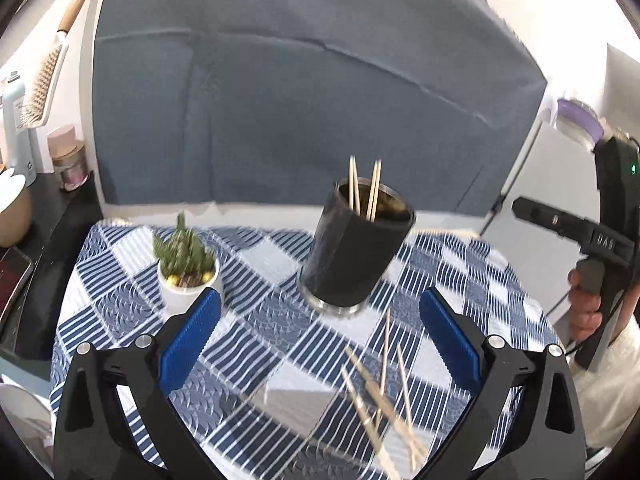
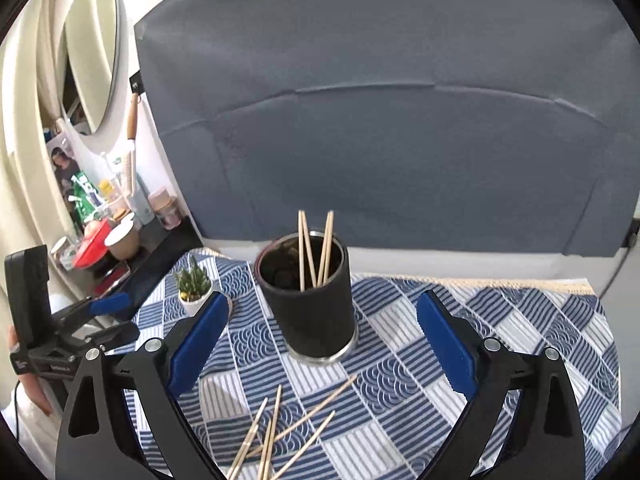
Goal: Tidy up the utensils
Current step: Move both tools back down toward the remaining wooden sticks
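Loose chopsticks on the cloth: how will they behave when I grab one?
The loose chopsticks look thin, stiff and probably light. They lie crossed in a pile, so lifting one may drag the others. Being slim and round, they could roll on the tablecloth.

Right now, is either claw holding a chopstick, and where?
Nothing is held. The left claw and right claw are both open and empty.

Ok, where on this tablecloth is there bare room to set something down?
The widest free patch is the right side of the tablecloth, right of the black cup and the right tool. A narrower strip lies between the cup and the potted plant. The near edge is crowded with loose chopsticks.
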